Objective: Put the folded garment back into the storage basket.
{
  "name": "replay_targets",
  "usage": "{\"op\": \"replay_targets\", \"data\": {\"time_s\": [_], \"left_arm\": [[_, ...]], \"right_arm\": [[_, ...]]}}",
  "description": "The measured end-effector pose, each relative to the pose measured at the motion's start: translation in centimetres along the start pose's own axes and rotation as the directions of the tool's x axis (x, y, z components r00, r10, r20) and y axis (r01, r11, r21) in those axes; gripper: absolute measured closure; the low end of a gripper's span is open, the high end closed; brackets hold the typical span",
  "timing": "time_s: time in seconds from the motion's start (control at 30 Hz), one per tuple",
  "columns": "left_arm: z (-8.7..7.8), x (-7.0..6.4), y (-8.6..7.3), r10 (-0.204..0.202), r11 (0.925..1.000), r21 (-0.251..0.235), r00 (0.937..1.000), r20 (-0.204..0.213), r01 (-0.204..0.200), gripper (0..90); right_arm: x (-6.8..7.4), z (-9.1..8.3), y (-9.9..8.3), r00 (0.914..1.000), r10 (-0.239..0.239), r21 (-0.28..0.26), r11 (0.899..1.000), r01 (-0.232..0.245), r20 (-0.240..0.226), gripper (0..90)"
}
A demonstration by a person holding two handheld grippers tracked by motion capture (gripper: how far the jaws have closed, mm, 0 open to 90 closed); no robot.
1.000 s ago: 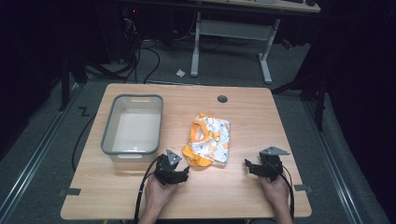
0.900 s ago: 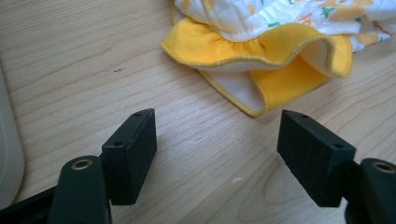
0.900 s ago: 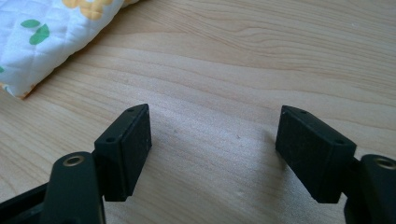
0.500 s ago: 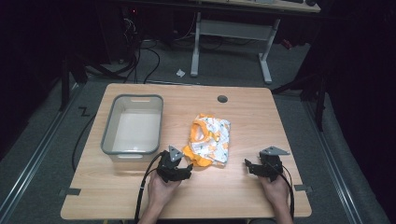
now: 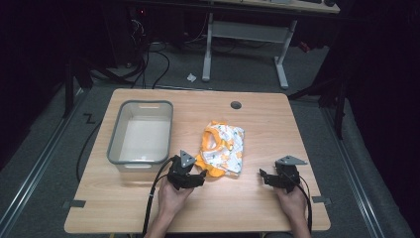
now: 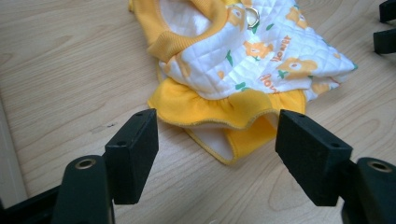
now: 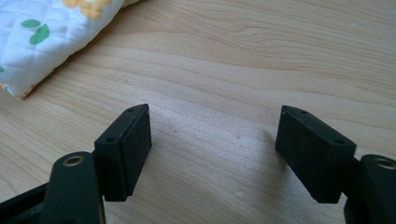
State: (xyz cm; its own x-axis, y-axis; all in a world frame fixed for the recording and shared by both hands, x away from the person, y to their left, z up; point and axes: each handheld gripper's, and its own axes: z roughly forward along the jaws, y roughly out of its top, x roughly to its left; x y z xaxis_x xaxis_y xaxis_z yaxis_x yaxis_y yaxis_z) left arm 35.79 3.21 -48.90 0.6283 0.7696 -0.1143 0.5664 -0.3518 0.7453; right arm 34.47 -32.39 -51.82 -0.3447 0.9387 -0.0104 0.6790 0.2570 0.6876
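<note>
Left gripper [image 5: 194, 177]: jaws spread wide, nothing between them, aimed at the yellow ruffled hem [image 6: 219, 109] of a small quilted garment [image 5: 221, 148]. Right gripper [image 5: 268, 177]: jaws likewise apart and empty, resting over bare wood well to the right of the garment.

The garment lies crumpled near the middle of the wooden table [image 5: 257, 198], just right of a grey plastic bin [image 5: 119, 136], which is empty.

Judgement: the step in hand is a grasp of the hem. The left gripper should advance low, with the ruffle between the jaws, and close on doubled fabric, not the single thin edge, which may slip. A metal ring [image 6: 252, 17] near the collar should be avoided.

Surface: pale wood grain, with a round cable hole [image 5: 236, 105] beyond the garment. The room is dim; cables [image 5: 148, 64] trail on the floor behind the table, by a second desk frame [image 5: 245, 32].
</note>
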Motion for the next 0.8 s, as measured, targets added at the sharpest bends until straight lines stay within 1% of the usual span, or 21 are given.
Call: {"op": "replay_targets", "data": {"time_s": [0.17,0.23,0.43,0.47,0.53,0.6,0.8], "left_arm": [[0.0,0.0,0.6,0.008,1.0000,0.000,0.9999,0.008,-0.008,29.6],[0.0,-0.1,0.8,0.001,1.0000,-0.005,0.9999,0.015,-0.001,29.2],[0.3,0.0,1.6,0.002,1.0000,-0.003,0.9998,0.021,-0.002,28.7],[0.4,0.0,1.7,-0.001,1.0000,-0.002,0.9997,0.025,0.001,28.7],[0.5,0.1,1.9,-0.012,0.9998,-0.015,0.9993,0.036,0.013,28.7],[0.6,0.2,2.0,-0.019,0.9998,-0.008,0.9991,0.037,0.019,28.6],[1.1,0.4,3.0,-0.008,1.0000,0.005,0.9995,0.032,0.008,27.2]], "right_arm": [[0.0,0.0,0.0,1.0000,-0.001,-0.001,1.000,0.001,0.000,27.0],[0.0,0.0,0.0,1.0000,0.000,0.000,1.000,0.000,0.000,27.0],[0.0,0.0,0.0,1.0000,0.000,0.000,1.000,0.000,0.000,27.0],[0.0,0.0,0.0,1.0000,0.000,0.000,1.000,0.000,0.000,27.0],[0.0,0.0,0.0,1.0000,-0.001,0.000,1.000,0.001,0.000,27.0],[0.0,0.0,0.0,1.0000,0.000,0.000,1.000,0.000,0.000,27.0],[0.0,0.0,0.0,1.0000,-0.001,-0.001,1.000,0.001,0.000,27.0]]}}
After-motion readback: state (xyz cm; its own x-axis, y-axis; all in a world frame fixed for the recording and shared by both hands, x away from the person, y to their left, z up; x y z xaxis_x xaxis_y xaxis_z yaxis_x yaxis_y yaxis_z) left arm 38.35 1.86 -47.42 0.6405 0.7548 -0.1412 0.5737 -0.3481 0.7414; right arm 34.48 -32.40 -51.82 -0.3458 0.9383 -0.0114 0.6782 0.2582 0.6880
